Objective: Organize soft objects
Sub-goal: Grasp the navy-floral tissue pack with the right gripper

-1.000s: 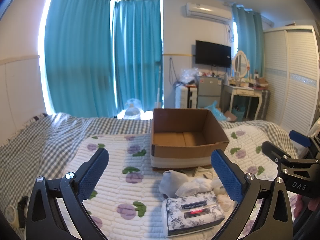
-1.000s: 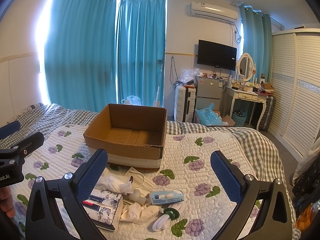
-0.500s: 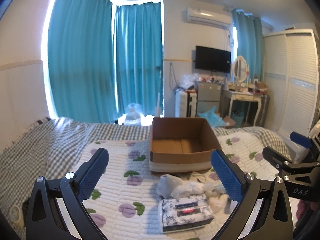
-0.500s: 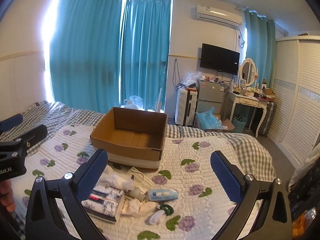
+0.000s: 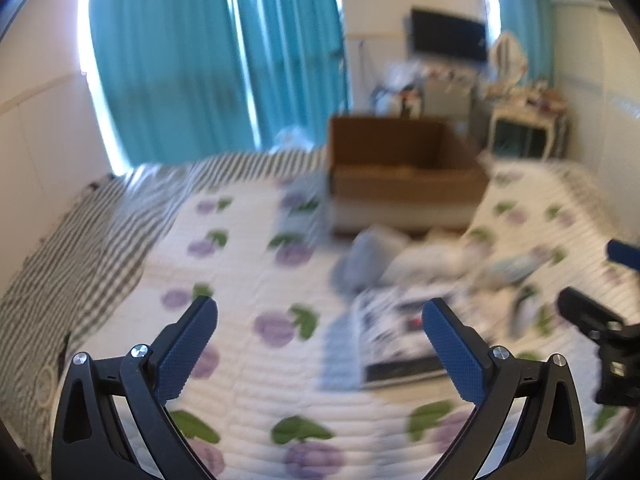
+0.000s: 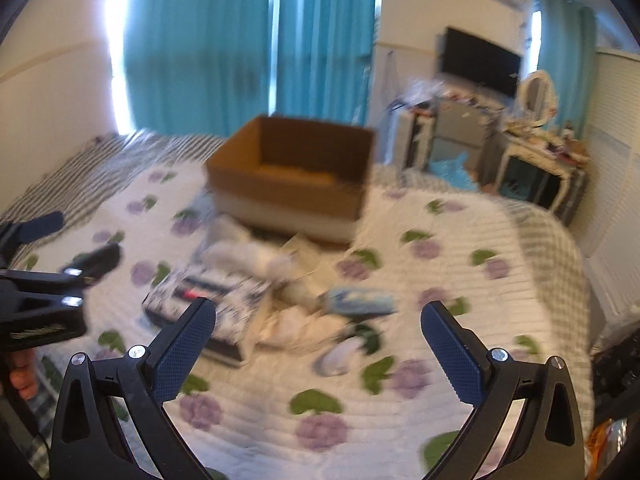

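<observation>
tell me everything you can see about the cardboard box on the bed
The cardboard box is brown, open-topped and upright on the flowered quilt, with a pale band around its base. What shows of the inside looks empty. Soft items lie close against its near side; blur hides any contact. Neither gripper touches it.

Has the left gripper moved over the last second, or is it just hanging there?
Yes. The left gripper has tipped down and closer to the bed: against the cardboard box, the floral tissue pack now looms larger between its open fingers.
</observation>
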`<action>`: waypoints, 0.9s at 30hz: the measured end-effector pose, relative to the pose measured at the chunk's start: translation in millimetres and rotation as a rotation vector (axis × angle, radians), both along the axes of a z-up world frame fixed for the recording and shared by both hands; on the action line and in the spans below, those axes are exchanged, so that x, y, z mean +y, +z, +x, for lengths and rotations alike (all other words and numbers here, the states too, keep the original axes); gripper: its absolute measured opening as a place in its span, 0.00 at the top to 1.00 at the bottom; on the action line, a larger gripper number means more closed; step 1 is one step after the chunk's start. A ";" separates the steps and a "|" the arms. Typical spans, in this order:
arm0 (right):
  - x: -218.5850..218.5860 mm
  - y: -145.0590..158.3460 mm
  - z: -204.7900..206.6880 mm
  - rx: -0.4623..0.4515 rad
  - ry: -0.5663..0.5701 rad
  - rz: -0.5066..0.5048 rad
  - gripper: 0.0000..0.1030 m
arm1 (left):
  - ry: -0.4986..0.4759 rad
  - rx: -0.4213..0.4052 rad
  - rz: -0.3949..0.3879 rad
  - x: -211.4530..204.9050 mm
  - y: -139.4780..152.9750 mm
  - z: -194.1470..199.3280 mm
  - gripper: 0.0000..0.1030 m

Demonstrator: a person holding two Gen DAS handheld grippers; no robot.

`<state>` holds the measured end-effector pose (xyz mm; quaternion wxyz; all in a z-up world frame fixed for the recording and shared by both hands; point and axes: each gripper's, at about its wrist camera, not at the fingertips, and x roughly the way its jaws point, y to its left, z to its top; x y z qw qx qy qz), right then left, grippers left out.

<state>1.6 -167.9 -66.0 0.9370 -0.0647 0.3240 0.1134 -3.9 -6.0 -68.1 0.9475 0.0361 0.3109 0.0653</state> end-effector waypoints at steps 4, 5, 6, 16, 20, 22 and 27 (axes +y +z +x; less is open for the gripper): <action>27.1 -28.4 9.9 0.061 0.058 -0.030 0.00 | 0.045 0.081 0.037 12.9 -33.4 15.1 0.00; 30.9 -32.1 13.1 0.073 0.064 -0.042 0.00 | 0.045 0.097 0.034 15.4 -39.5 17.6 0.00; 33.5 -35.5 15.4 0.082 0.067 -0.049 0.00 | 0.042 0.112 0.028 16.9 -45.0 20.6 0.00; 45.7 -52.1 35.1 0.170 0.073 -0.014 0.12 | -0.015 0.192 0.052 15.8 -71.9 36.0 0.00; 59.4 -61.4 38.4 0.215 0.116 0.006 0.22 | -0.007 0.228 0.008 24.8 -77.6 40.8 0.00; 66.1 -67.8 40.8 0.244 0.137 0.018 0.27 | 0.009 0.239 0.003 28.9 -80.2 42.2 0.00; 75.7 -78.9 45.9 0.286 0.172 0.068 0.32 | 0.017 0.242 0.010 30.7 -81.7 41.3 0.00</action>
